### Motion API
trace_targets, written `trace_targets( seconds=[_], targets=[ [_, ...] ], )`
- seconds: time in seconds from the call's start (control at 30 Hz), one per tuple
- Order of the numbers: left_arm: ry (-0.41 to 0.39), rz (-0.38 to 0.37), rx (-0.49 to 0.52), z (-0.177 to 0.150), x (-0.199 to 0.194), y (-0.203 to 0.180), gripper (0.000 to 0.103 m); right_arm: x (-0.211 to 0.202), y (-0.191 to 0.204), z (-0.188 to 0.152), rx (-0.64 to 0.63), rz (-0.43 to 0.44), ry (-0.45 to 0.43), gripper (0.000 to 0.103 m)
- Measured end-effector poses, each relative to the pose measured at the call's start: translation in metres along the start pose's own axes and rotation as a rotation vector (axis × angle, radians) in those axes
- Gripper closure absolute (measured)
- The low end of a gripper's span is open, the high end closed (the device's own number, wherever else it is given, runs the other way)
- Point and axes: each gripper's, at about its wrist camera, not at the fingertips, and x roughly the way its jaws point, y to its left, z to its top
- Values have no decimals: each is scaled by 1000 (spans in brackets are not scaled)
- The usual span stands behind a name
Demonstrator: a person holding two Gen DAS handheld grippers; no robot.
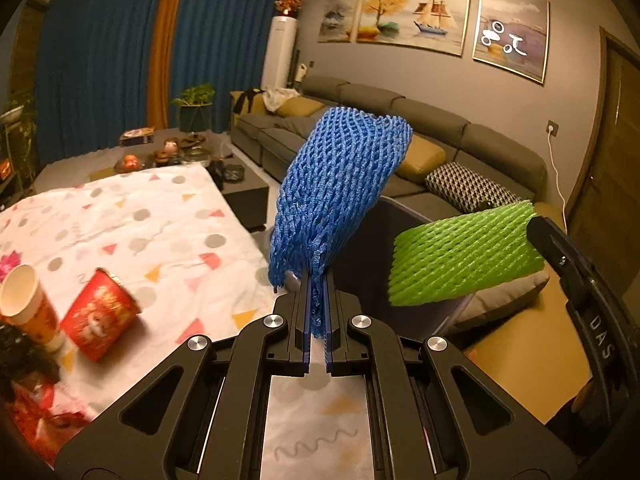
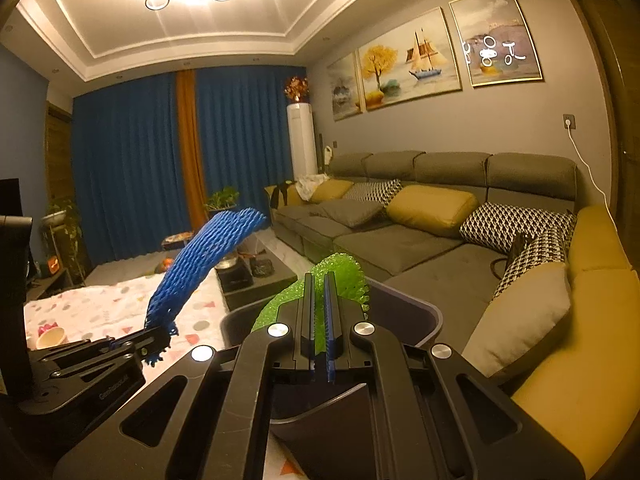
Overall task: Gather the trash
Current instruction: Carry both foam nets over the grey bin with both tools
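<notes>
The left gripper [image 1: 318,304] is clamped on the lower end of a blue foam fruit net [image 1: 340,184], which stands up from its jaws beside the table's patterned cloth [image 1: 160,216]. The right gripper [image 2: 319,312] pinches a green foam fruit net [image 2: 340,276] over the rim of a dark waste bin [image 2: 416,312]. A red paper tub [image 1: 100,316] lies tipped on the cloth next to an upright paper cup [image 1: 24,300].

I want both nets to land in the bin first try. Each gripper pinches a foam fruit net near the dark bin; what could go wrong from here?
1. The blue foam net, pinched only at its lower end by the left gripper, stands tall and floppy; it may catch the bin rim or drop outside.
2. The green foam net in the right gripper is light and may cling to the pads on release.
</notes>
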Motion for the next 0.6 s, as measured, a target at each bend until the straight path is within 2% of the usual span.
trace_targets(
  seconds=[0.3, 0.6],
  targets=[
    [48, -46, -4, 1, 42, -7, 99, 27, -7, -2, 7, -15, 45, 98],
    [87, -80, -5, -2, 62, -6, 98, 40, -9, -5, 9, -17, 73, 98]
  ],
)
